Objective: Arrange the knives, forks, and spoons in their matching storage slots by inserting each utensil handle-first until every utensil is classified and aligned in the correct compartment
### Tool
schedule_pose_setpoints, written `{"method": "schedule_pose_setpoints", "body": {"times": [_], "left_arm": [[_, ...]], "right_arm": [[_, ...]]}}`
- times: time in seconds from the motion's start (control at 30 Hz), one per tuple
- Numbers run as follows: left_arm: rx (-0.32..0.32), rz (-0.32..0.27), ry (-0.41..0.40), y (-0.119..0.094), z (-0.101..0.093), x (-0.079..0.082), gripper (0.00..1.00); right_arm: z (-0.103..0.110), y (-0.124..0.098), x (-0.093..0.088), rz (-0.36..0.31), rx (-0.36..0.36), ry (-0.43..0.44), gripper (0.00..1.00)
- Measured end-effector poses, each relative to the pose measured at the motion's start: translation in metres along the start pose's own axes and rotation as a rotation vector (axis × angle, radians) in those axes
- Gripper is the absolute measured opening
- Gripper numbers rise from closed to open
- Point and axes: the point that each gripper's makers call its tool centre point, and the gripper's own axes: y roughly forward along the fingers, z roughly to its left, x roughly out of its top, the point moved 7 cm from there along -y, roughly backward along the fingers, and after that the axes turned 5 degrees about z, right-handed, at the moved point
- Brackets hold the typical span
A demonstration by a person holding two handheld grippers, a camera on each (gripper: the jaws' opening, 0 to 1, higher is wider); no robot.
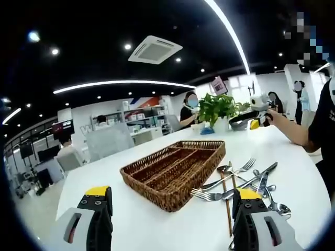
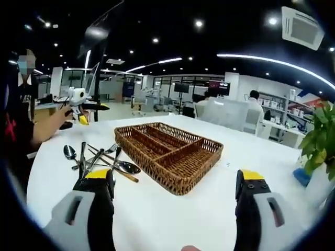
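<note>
A brown wicker tray [image 1: 175, 164] with long slots and one cross slot lies in the middle of the white table [image 1: 157, 225]; its slots look empty. Knives, forks and spoons lie in a loose pile [image 1: 246, 180] on the table beside the tray, in the right gripper view at the tray's left [image 2: 102, 159]. My left gripper [image 1: 171, 195] is open, above the table short of the tray. My right gripper [image 2: 175, 176] is open too, facing the tray [image 2: 167, 149] from the other side. Each gripper shows small in the other's view, the right one [image 1: 258, 112] and the left one [image 2: 78, 102], held in a hand.
A potted green plant [image 1: 217, 110] stands on the table past the tray, and at the right edge in the right gripper view [image 2: 320, 141] with a blue object [image 2: 302, 175] by it. The person in black [image 2: 15, 125] stands at the table's side. Office desks and seated people lie beyond.
</note>
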Motion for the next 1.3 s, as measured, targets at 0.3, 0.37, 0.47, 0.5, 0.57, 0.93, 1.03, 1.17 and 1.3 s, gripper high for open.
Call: {"method": "schedule_pose_setpoints", "body": {"times": [0.3,0.37,0.47,0.5,0.57,0.93,1.03,1.17,1.3], "left_arm": [[0.0,0.002,0.007,-0.0002,-0.0001,0.0009,1.0],[0.001,0.0,0.005,-0.0004,0.0,0.0015,1.0],[0.0,0.002,0.008,-0.0003,-0.0001,0.0015,1.0],[-0.002,0.003,0.01,-0.0003,-0.0005,0.0014,1.0],[-0.005,0.004,0.012,-0.0001,-0.0014,0.0016,1.0],[-0.012,0.002,0.022,-0.0006,-0.0037,0.0027,1.0],[-0.017,0.002,0.023,-0.0004,-0.0045,0.0027,1.0],[-0.028,0.005,0.027,0.0003,-0.0062,0.0016,1.0],[-0.03,0.007,0.028,0.0002,-0.0061,0.0013,1.0]], "right_arm": [[-0.001,-0.0003,-0.0005,0.012,-0.007,-0.015,0.99],[-0.001,-0.0003,0.0003,0.006,-0.004,-0.008,0.99],[-0.0013,-0.0009,0.0003,0.011,-0.008,-0.016,0.99],[-0.0013,-0.0012,0.0006,0.009,-0.009,-0.014,0.99],[-0.0018,-0.0011,0.001,0.004,-0.006,-0.008,0.99],[-0.0029,-0.0033,0.0026,-0.004,-0.015,-0.014,0.99],[-0.0022,-0.0026,0.0012,0.007,-0.013,-0.018,0.99],[-0.0009,-0.0024,0.0022,0.0,-0.009,-0.015,0.99],[-0.0014,-0.0027,0.0017,0.007,-0.014,-0.024,0.99]]}}
